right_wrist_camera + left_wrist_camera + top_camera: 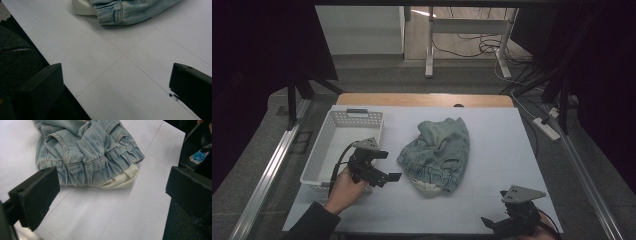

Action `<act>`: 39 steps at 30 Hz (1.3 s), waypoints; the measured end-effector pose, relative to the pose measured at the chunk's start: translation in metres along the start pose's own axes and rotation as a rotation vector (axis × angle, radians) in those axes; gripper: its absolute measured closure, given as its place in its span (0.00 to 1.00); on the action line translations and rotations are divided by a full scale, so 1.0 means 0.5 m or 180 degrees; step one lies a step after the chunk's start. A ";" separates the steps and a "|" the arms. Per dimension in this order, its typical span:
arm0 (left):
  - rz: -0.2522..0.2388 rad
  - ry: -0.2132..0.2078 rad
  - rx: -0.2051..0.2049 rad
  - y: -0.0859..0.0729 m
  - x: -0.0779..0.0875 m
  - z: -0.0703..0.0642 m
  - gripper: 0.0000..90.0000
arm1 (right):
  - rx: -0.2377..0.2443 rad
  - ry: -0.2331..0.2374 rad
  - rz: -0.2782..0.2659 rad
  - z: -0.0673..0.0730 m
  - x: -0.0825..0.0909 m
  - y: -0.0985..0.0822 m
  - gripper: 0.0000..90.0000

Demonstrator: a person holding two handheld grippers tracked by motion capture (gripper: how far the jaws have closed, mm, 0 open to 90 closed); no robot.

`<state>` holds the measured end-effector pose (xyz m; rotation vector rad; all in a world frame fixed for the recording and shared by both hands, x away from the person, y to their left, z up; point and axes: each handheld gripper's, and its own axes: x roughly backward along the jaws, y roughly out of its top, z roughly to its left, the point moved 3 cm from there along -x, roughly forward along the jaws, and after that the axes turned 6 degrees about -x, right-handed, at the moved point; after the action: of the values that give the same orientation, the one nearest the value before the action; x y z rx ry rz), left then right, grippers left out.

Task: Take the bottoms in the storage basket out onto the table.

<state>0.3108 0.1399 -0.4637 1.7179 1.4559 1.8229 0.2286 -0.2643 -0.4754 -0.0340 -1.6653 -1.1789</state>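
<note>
denim garment (437,152) bunched, shape unclear | right gripper (507,220) cut off | jaws apart

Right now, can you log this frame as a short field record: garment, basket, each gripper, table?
garment: crumpled denim garment with a cream lining at its near edge, lying mid-table
basket: white basket, left of the garment, looks empty
left gripper: left gripper open, beside the basket, pointing at the garment, not touching it
right gripper: right gripper open, at the near right edge, holding nothing
table: white table
</note>
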 end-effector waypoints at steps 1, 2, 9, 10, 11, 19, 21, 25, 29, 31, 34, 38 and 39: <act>-0.0003 0.0008 0.0002 -0.001 0.002 0.000 0.00 | -0.0001 0.0001 0.0000 0.000 0.000 0.000 0.00; -0.0010 0.0009 0.0003 -0.003 0.004 0.000 0.00 | 0.0000 0.0002 0.0001 0.000 0.000 0.000 0.00; -0.0057 0.0044 0.0040 -0.013 0.018 -0.001 0.00 | 0.0002 0.0004 0.0006 0.000 0.000 0.000 0.00; -0.0064 0.0047 0.0047 -0.014 0.019 -0.001 0.00 | 0.0002 0.0003 0.0006 0.000 0.000 0.000 0.00; -0.0071 0.0048 0.0051 -0.015 0.021 -0.001 0.00 | 0.0008 0.0003 0.0004 0.000 -0.001 0.000 0.00; -0.0090 0.0059 0.0087 -0.025 0.030 -0.001 0.00 | 0.0006 0.0008 0.0003 0.001 -0.001 0.000 0.00; -0.0091 0.0064 0.0098 -0.028 0.031 -0.001 0.00 | 0.0007 0.0008 0.0005 0.001 -0.002 0.000 0.00; -0.0088 0.0069 0.0122 -0.033 0.034 -0.002 0.00 | 0.0010 0.0009 0.0008 0.001 -0.002 0.000 0.00; -0.0083 0.0075 0.0126 -0.038 0.038 -0.003 0.00 | 0.0009 0.0007 0.0009 0.001 -0.002 0.000 0.00; -0.0082 0.0079 0.0136 -0.040 0.039 -0.003 0.00 | 0.0016 0.0006 0.0011 0.001 -0.002 0.000 0.00; -0.0078 0.0089 0.0150 -0.044 0.042 -0.004 0.00 | 0.0016 0.0005 0.0012 0.001 -0.002 0.000 0.00; -0.0069 0.0104 0.0158 -0.050 0.045 -0.004 0.00 | 0.0016 0.0005 0.0013 0.001 -0.002 0.000 0.00; -0.0066 0.0110 0.0159 -0.052 0.047 -0.004 0.00 | 0.0017 0.0005 0.0014 0.001 -0.002 0.000 0.00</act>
<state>0.2914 0.1685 -0.4688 1.6959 1.5393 1.8293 0.2286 -0.2634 -0.4762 -0.0335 -1.6662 -1.1709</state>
